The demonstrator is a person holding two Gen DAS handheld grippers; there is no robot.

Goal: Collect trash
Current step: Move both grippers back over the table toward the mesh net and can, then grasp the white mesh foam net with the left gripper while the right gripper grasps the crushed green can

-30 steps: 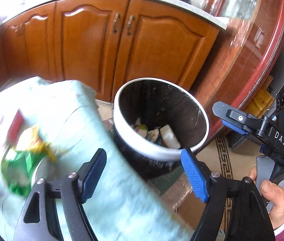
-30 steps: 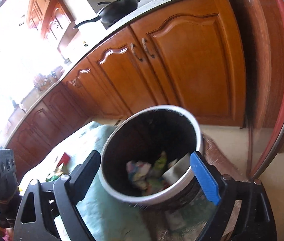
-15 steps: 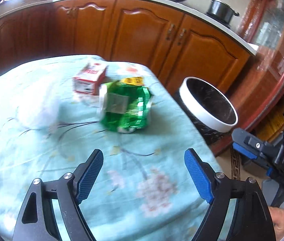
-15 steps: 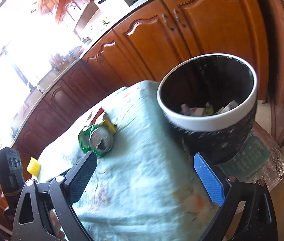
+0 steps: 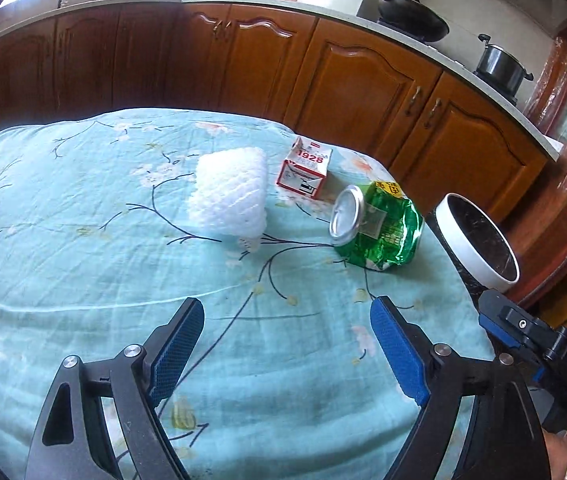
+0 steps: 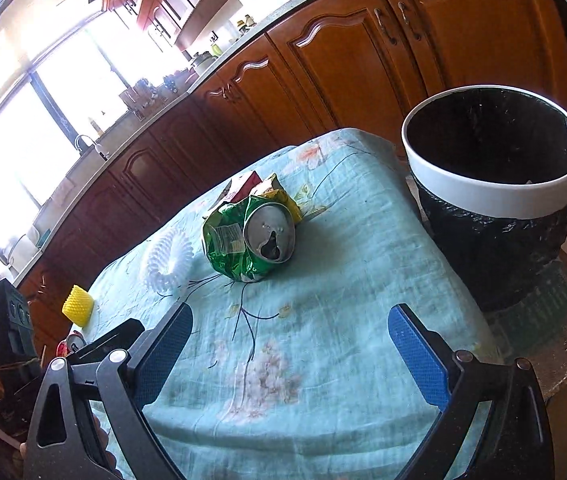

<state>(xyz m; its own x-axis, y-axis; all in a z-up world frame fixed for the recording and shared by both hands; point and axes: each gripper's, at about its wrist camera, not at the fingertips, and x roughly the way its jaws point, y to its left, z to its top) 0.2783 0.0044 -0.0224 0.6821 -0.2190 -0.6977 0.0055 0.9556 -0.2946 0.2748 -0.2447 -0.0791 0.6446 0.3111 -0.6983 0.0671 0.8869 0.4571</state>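
A table (image 5: 83, 264) draped in a pale teal flowered cloth carries everything still to be collected, and the trash bin (image 6: 495, 184), black-lined with a white rim, stands just off its far right corner, lower than the tabletop. Next in size, a white foam net sleeve (image 5: 229, 196) lies near the middle of the table toward the far edge, with a crushed green can (image 5: 379, 230) beside the far right corner, the piece nearest the bin. A small red-and-white carton (image 5: 305, 168) sits just behind the can against the far edge, and a yellow foam piece (image 6: 78, 305) rests at the left edge. Both grippers hang over the near edge with nothing in them: the left gripper (image 5: 287, 356) stands wide apart and empty, and the right gripper (image 6: 289, 354) likewise gapes over bare cloth. The can looks like the next pick (its dented, rounded body offers no flat faces), so pads closing off-centre could squirt it sideways off the corner onto the floor beside the bin. The cloth is loose and wrinkled; fingers dragging low might snag it and pull the carton along.
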